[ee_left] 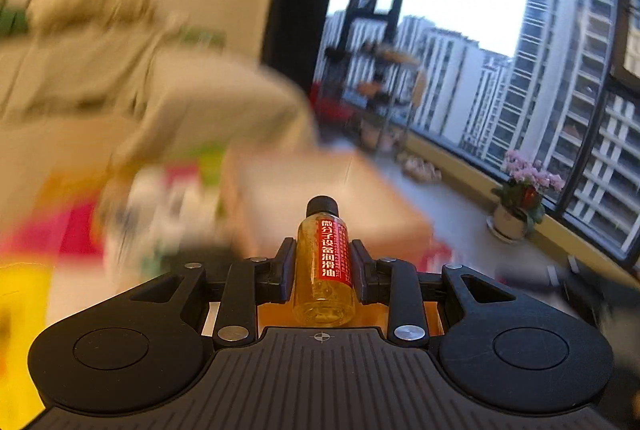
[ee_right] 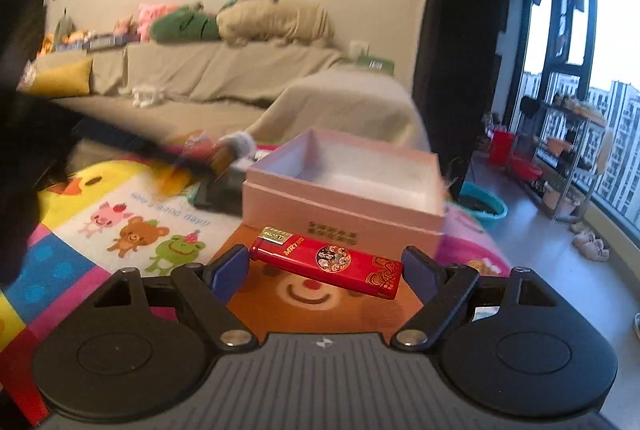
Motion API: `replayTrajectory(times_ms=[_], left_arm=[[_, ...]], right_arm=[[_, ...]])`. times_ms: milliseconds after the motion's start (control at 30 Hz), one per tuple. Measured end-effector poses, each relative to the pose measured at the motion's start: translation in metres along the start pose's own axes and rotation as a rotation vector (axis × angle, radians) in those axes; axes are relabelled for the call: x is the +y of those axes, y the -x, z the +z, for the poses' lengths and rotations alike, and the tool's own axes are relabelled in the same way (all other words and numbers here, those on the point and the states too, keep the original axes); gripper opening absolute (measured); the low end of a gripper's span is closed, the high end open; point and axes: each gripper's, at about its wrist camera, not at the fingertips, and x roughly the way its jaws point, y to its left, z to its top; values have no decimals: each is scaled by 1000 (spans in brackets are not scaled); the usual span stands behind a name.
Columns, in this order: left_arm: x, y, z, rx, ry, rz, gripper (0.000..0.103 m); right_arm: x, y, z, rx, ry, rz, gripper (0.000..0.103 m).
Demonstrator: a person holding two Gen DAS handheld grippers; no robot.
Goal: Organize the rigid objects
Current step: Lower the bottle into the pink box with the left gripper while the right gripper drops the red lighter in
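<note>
My left gripper point(ee_left: 322, 262) is shut on a small bottle of yellow oil point(ee_left: 323, 262) with a red label and black cap, held upright in the air; the scene behind it is blurred. The pink box point(ee_left: 320, 197) shows blurred ahead of it. In the right wrist view, my right gripper point(ee_right: 326, 272) is open, its blue pads either side of a red lighter point(ee_right: 326, 266) lying crosswise on the cartoon play mat point(ee_right: 120, 222). An open, empty pink box point(ee_right: 344, 185) stands just behind the lighter.
A dark flat object point(ee_right: 216, 191) lies left of the box, with a blurred moving gripper and bottle point(ee_right: 216, 153) over it. A covered sofa point(ee_right: 240, 85) runs behind. A teal basin point(ee_right: 486, 207) and a shelf rack point(ee_right: 560, 157) stand by the window.
</note>
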Motion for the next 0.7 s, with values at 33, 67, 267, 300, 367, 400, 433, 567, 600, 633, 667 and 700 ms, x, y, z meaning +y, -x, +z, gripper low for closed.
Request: replayTrajectory(times_ms=[33,67,267,300,367,400,433,567,600,633,667,700], left_arm=[[-8,-12,15,-44,-20,5,32],[-13,-22,25,-76,-28,4,32],[-9,-61,52,-97,32,48,35],[-5,-58,48,-97,55,42,35],[8,-41,35,-92,90,48,35],[15,-34,26,-86,103,57,35],[22,-27,15,-74,120,70,35],[47,2,-28,-24,143,101,35],[52,5,-38,-3,136,112,35],[55,8,-49,23,127,124,35],[57,14,-57,40,120,131,35],[59,16,-64,60,112,140,35]], right_arm=[[-3,4,-3,-16,4,-8,83],[-5,6,-5,-26,8,-18,83],[-20,14,-9,-35,-27,-40,83],[-23,13,-10,-36,-34,-45,83],[-29,12,-10,-33,-52,-44,83],[-30,8,-9,-26,-59,-40,83],[-32,3,-7,-18,-64,-36,83],[-33,-19,13,-31,-52,-25,83],[-34,-28,21,-31,-52,-21,83],[-35,-40,31,-27,-57,-19,83],[-36,-52,40,-22,-64,-21,83],[-37,-64,50,-21,-72,-24,83]])
